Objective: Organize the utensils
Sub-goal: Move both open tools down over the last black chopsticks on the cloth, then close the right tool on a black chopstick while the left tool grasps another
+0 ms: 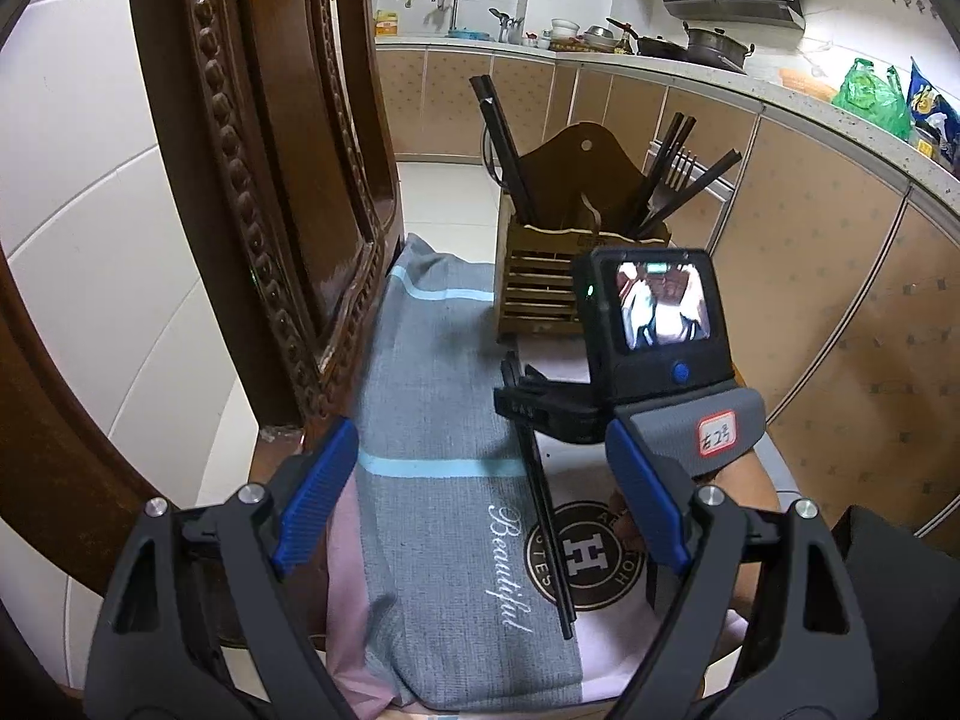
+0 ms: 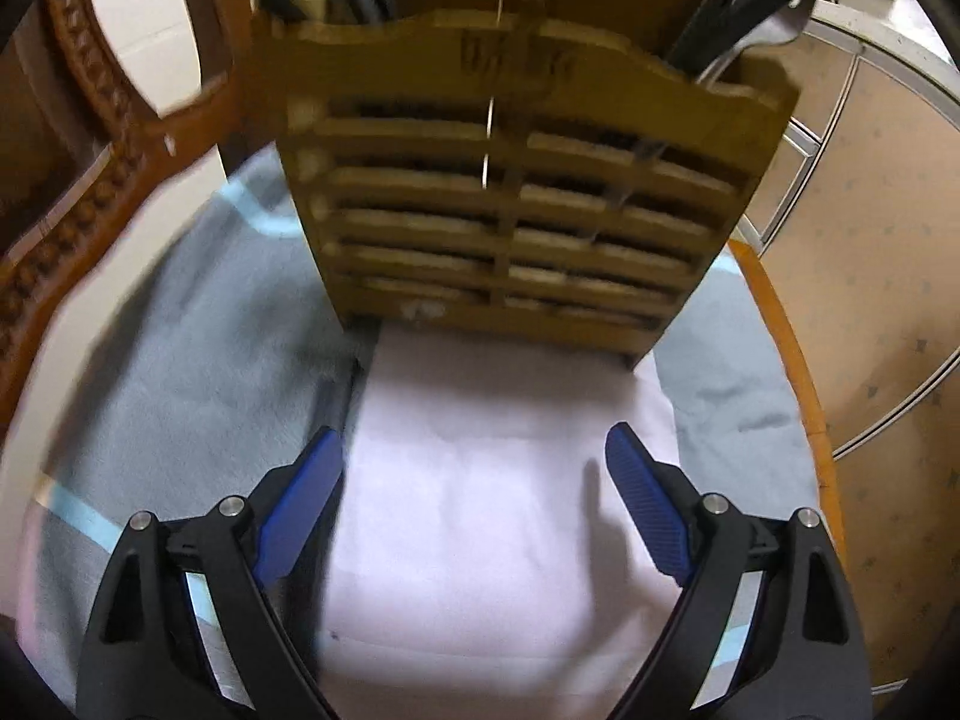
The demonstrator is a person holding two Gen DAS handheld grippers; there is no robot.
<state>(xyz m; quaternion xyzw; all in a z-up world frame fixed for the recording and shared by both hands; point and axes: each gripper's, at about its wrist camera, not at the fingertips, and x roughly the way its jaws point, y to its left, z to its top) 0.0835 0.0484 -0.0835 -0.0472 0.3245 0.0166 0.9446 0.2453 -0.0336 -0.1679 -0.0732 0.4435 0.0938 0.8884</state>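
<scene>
Two tongs are at work over a small round table (image 2: 798, 360), and both stand wide apart with nothing between them. The left tongs (image 1: 474, 498) hang over a gray towel (image 1: 432, 372) with light blue stripes. The right tongs (image 2: 474, 498) hang over a pale pink cloth (image 2: 480, 480) and point down at it, just in front of the wooden holder (image 2: 510, 210).

The wooden holder stands at the far end of the table, on the cloths. It has slats on its front and a tall brown back board (image 1: 576, 174). Dark chopsticks (image 1: 501, 138) lean out of the holder on its left side. More dark chopsticks and a fork (image 1: 675, 177) stick up on its right side.

One more pair of chopsticks (image 1: 549, 516) lies flat on the table, in front of the holder and well apart from it. It lies along the edge of the gray towel and across a round brown badge (image 1: 591, 552) printed on the pink cloth. The right tongs are seen from the left side as a black box with a little screen (image 1: 654, 306), between the holder and the badge. A hand (image 1: 744, 480) holds them from behind.

A carved brown chair back (image 1: 264, 180) stands to the left of the holder. Kitchen cupboards (image 1: 840, 300) stand behind the holder and to its right.
</scene>
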